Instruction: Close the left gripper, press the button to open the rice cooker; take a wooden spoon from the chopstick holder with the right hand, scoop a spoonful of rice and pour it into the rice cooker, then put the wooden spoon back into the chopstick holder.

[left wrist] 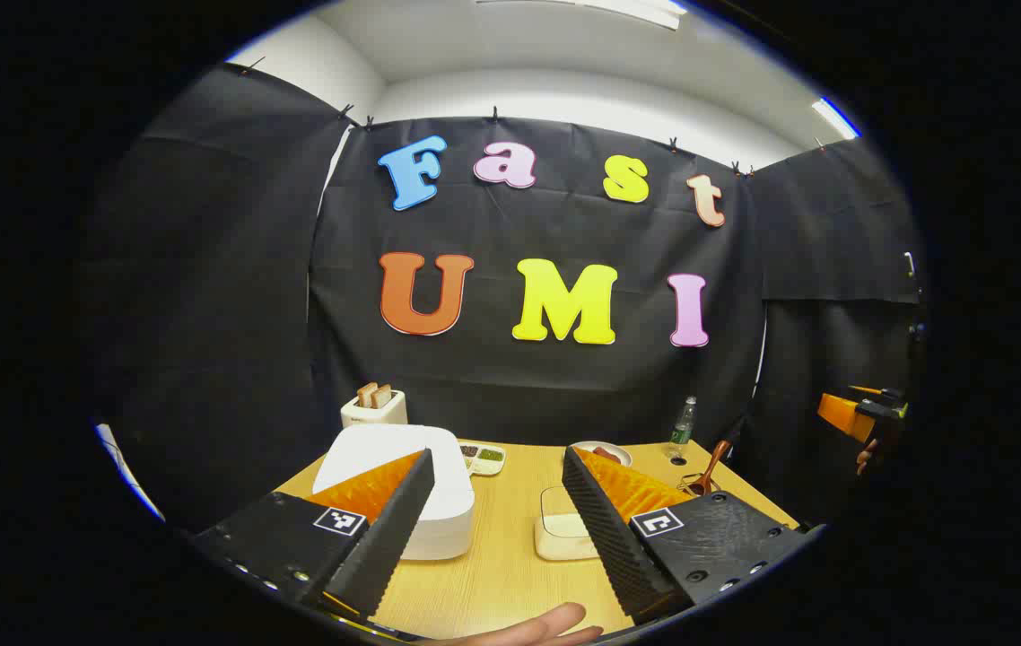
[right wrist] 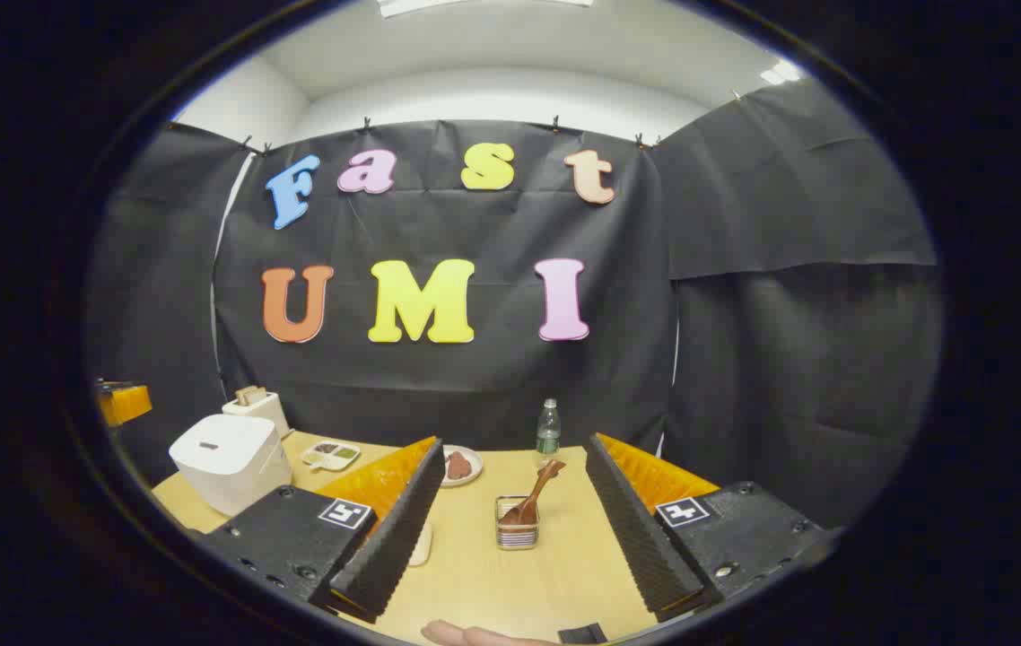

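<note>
Booth: black cloth walls on three sides of my wooden counter [right wrist: 510,574], white ceiling with strip lights above.
Toaster [right wrist: 257,405]: white, with bread slices sticking up, at the back of the counter just behind the rice cooker.
Rice cooker [right wrist: 231,459]: white, lid down, on the counter's left part; in my left gripper view [left wrist: 394,484] it sits right ahead, partly behind my left finger.
My left gripper [left wrist: 497,511]: released, fingers spread wide with nothing between them, hovering above the counter in front of the rice cooker and not touching it.
Divided dish [right wrist: 331,455]: small white tray with dark and green contents, just right of the rice cooker.
Small plate [right wrist: 459,467]: holds something brown, further right of the rice cooker, toward the back.
Cream container [left wrist: 562,529]: shallow and square, on the counter right of the rice cooker, between my left gripper's fingers in that view.
Chopstick holder [right wrist: 517,523]: small clear holder, well right of the rice cooker, mid-counter.
Wooden spoon [right wrist: 536,493]: standing in the chopstick holder, leaning to the right, untouched.
Bottle [right wrist: 548,431]: clear with a green label, upright behind the chopstick holder.
My right gripper [right wrist: 515,525]: released, fingers wide apart, empty, with the chopstick holder framed between them farther off.
</note>
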Demonstrator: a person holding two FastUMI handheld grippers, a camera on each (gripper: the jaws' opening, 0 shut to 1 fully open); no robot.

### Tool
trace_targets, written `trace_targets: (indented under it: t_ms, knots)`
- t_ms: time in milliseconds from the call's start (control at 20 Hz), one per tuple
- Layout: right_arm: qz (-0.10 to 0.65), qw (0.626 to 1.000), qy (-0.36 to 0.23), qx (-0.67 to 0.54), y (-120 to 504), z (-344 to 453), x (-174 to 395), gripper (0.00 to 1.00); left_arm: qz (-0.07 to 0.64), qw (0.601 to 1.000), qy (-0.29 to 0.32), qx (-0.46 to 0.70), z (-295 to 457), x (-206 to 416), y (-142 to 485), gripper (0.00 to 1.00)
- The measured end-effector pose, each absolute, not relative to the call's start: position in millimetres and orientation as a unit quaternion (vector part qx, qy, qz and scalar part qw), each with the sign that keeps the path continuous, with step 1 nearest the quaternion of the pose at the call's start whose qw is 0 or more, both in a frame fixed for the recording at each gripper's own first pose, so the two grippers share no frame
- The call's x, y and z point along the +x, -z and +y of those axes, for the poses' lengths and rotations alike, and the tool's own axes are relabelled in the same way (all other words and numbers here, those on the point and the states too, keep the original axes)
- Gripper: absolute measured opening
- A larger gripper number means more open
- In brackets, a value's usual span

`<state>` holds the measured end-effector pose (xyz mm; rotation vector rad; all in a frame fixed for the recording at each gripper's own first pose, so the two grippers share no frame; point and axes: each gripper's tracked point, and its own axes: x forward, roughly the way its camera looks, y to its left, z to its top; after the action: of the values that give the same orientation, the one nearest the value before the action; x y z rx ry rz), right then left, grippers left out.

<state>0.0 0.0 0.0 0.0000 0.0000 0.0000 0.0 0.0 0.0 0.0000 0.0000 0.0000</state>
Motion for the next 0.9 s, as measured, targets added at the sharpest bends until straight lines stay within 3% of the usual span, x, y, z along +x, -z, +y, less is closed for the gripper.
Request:
trace_targets:
  t_ms: [700, 900]
  knots:
    - [-0.011, 1.0, -0.009, 0.01, 15.2, 0.1, 7.0, 1.0, -0.008, 0.999, -0.022, 0.023, 32.7, 45.4, -3.7, 0.92]
    - [-0.009, 1.0, -0.008, 0.003, 25.2, -0.2, 15.6, 1.0, 0.01, 0.999, -0.029, 0.026, 44.9, 62.8, 3.2, 0.67]
